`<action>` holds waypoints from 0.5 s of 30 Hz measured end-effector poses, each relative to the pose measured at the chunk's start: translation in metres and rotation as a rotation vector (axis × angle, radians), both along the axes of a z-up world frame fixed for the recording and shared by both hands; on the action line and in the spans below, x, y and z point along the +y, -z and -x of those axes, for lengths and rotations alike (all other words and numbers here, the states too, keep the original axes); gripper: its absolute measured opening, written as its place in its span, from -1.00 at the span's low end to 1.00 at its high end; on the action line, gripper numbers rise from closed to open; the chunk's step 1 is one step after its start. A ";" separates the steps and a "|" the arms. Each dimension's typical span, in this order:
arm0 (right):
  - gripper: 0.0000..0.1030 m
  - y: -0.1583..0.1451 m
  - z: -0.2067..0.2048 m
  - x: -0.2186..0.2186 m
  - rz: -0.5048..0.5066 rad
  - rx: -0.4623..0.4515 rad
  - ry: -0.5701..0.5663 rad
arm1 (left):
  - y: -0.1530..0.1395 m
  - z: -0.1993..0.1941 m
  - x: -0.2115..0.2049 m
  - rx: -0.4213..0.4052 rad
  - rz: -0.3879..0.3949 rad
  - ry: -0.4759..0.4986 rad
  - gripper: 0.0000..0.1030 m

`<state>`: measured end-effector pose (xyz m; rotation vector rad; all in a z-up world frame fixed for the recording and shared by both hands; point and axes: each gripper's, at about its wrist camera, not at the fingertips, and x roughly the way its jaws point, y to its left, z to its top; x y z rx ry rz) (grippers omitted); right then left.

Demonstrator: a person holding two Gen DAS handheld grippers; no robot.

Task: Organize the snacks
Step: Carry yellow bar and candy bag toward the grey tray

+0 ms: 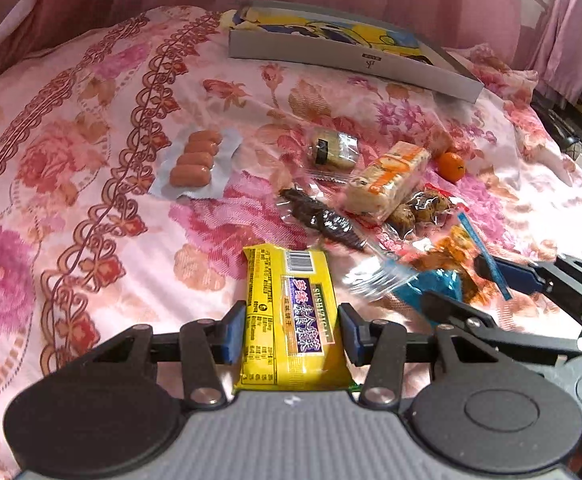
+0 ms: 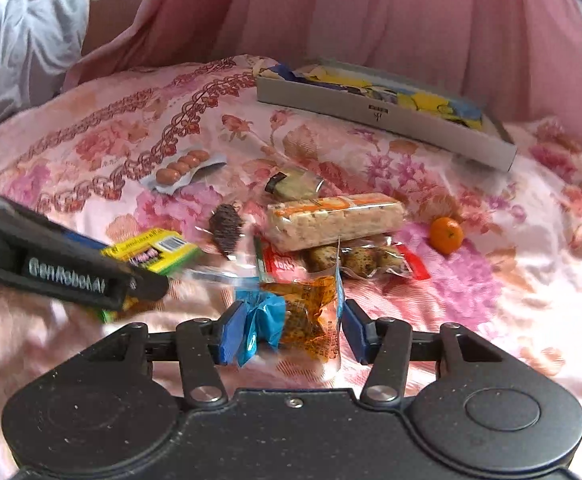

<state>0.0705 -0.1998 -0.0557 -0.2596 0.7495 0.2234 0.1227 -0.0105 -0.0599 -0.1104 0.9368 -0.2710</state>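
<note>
The left gripper (image 1: 291, 330) clamps one yellow plastic biscuit packet (image 1: 289, 320); the right gripper (image 2: 289, 330) pinches one blue-and-orange snack pouch (image 2: 295, 320), both over the floral bedspread (image 1: 71, 160). One small orange mandarin (image 2: 445, 234) and four pink sausages in a clear pack (image 1: 193, 164) lie beyond.

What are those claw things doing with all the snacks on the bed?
A person holds two grippers over a flowery bedspread covered in snacks. The left gripper has its fingers on either side of a yellow packet. The right gripper is around an orange and blue packet. Sausages, a rice bar, a small orange and others lie loose. The grey box at the back has no snacks visible in it yet.
</note>
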 end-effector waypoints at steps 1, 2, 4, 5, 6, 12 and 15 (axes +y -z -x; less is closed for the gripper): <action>0.04 -0.001 0.003 0.000 0.018 -0.007 -0.002 | 0.000 0.001 0.001 0.004 0.007 -0.005 0.00; 0.04 -0.002 0.006 0.001 0.039 -0.017 -0.005 | -0.001 0.002 0.002 0.009 0.015 -0.009 0.00; 0.04 -0.005 0.012 0.002 0.072 -0.041 -0.010 | -0.002 0.004 0.004 0.017 0.030 -0.014 0.00; 0.04 -0.007 0.014 0.003 0.083 -0.054 -0.012 | -0.002 0.006 0.005 0.020 0.036 -0.017 0.00; 0.04 -0.008 0.015 0.003 0.089 -0.064 -0.013 | -0.003 0.007 0.005 0.020 0.042 -0.020 0.00; 0.04 -0.012 0.019 0.003 0.103 -0.099 -0.013 | -0.008 0.016 0.006 0.017 0.065 -0.021 -0.01; 0.04 -0.012 0.020 0.005 0.116 -0.112 -0.023 | -0.009 0.019 0.006 0.013 0.068 -0.023 -0.01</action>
